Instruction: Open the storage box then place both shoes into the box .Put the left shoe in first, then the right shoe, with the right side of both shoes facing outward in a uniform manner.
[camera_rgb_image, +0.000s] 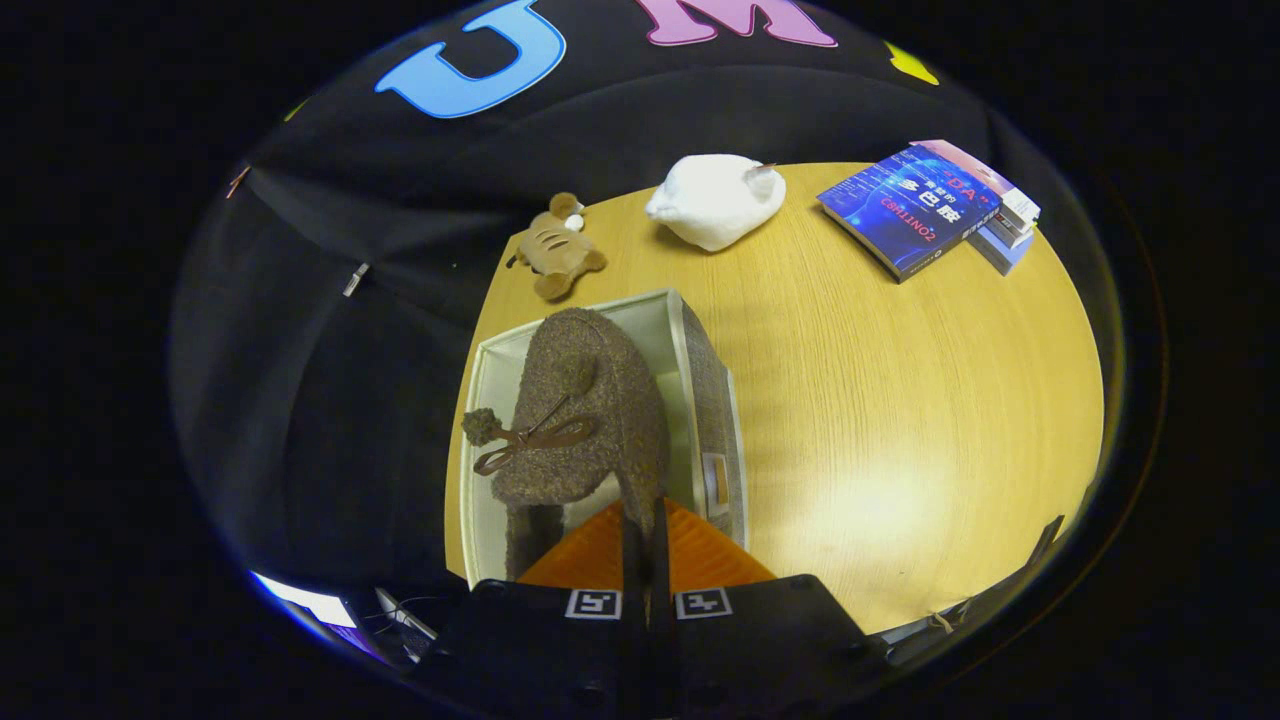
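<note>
- The tool (645, 520) has its two orange ribbed fingers (590, 555) drawn close together, pinching the rear edge of a brown fuzzy fabric shoe (590, 420); both fingers press on the thin edge between them.
- The brown fuzzy fabric shoe hangs just ahead of the fingers, over the open white rectangular storage box (478, 440), with its toe pointing away from the tool and its upper facing the camera.
- A dark brown ribbon bow with a small fuzzy pom-pom (520, 435) sits on the shoe's upper.
- Whether the shoe's sole touches the box floor cannot be told.
- The storage box has pale inner walls and an outer side covered in brownish fabric (712, 400); it stands at the near left edge of the round light wooden desk (900, 400).
- A small brown plush animal toy (555, 250) lies on the desk just beyond the box's far end.
- A white soft lumpy object (715, 198), perhaps a plush, rests farther back, near the toy.
- A blue-covered book (908, 208) lies atop a small stack at the desk's far right, well apart from the box.
</note>
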